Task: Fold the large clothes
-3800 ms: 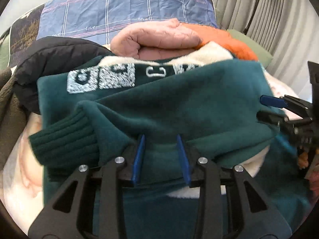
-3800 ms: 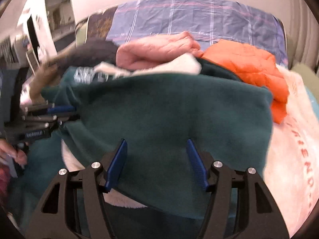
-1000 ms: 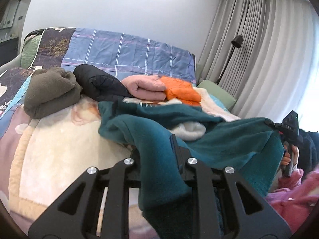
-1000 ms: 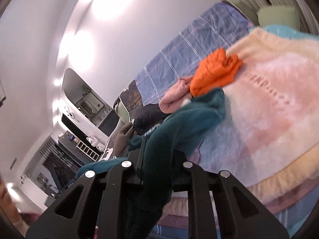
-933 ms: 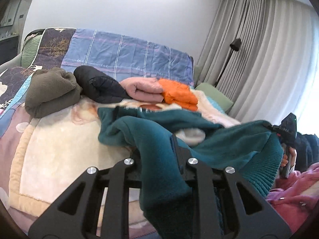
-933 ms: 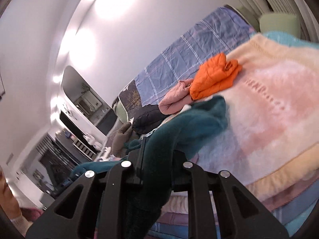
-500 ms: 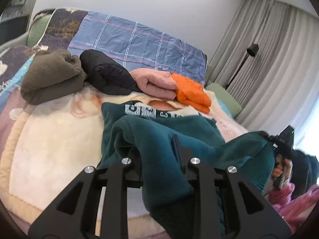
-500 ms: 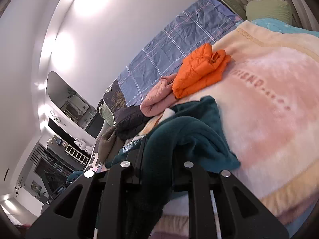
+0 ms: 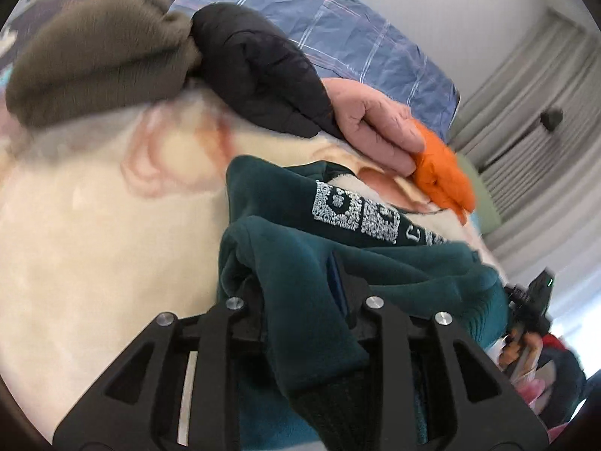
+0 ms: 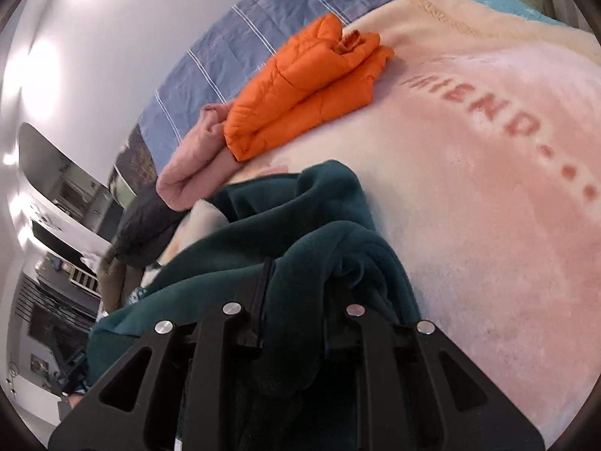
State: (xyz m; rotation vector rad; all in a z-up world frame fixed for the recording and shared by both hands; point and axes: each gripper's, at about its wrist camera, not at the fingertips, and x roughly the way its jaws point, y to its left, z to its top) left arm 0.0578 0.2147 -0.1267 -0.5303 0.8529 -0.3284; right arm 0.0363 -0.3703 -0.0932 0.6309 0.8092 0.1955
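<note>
Both grippers — left gripper (image 9: 300,282) and right gripper (image 10: 296,285) — are clamped on the bunched teal fleece (image 9: 300,259), held low over the blanket (image 10: 469,188); it looks unfolded. Four folded garments (image 10: 300,82) probably lie done beyond.

Sweater (image 9: 300,263) clamped in left tongs (image 9: 300,293): dark teal fleece, darker ribbed cuff, band of white speckled block lettering beyond the tips; same teal bunched in the black right tongs (image 10: 296,285). Past the left tongs, a row of bundles: olive-brown (image 9: 94,60), black quilted (image 9: 259,71), dusty pink (image 9: 372,124), bright orange (image 10: 304,79). Blanket (image 10: 488,195) under all is cream and pale pink with reddish "FRIEND" letters and dots; behind, blue bedding (image 9: 338,34) with thin white and pink check lines.
</note>
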